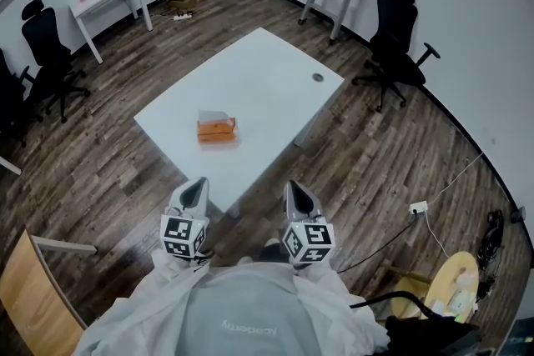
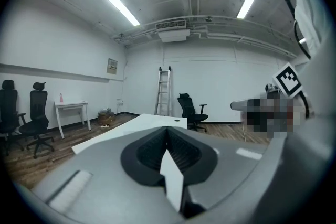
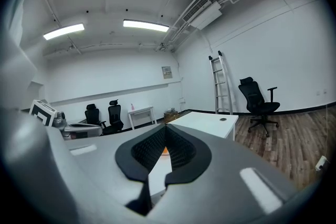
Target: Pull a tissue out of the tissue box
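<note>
Tissue box, print too small

Smooth matt table, wood-grain floor

A short line of pale lettering crosses the person's grey top; it is seen upside down and is too blurred to read surely. The wall plaque is too small to read. Any print on the tissue box cannot be made out.
</note>
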{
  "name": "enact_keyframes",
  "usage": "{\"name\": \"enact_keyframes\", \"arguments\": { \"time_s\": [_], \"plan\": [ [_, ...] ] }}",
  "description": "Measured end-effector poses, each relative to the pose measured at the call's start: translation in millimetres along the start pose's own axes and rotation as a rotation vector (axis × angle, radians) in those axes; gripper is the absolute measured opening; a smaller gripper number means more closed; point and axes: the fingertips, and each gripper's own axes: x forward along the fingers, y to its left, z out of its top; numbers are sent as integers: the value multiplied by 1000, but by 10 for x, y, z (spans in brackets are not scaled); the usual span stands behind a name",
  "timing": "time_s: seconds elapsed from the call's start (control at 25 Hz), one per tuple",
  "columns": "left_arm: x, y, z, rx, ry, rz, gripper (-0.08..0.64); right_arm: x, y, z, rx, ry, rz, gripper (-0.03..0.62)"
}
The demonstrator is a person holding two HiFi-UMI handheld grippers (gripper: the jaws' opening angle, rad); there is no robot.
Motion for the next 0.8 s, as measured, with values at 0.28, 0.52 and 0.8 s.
{"name": "enact_keyframes", "arguments": {
  "time_s": [0.28, 0.52, 0.8],
  "plan": [
    [229, 102, 43, 7, 5, 50, 0, 413, -172, 36, 13, 16, 45, 0],
    [466, 349, 27, -18, 27, 143, 0, 958, -191, 112, -4, 41, 145, 0],
    [773, 558, 103, -63, 53, 264, 0, 1611, -295, 221, -26, 105, 266, 1]
  ]
}}
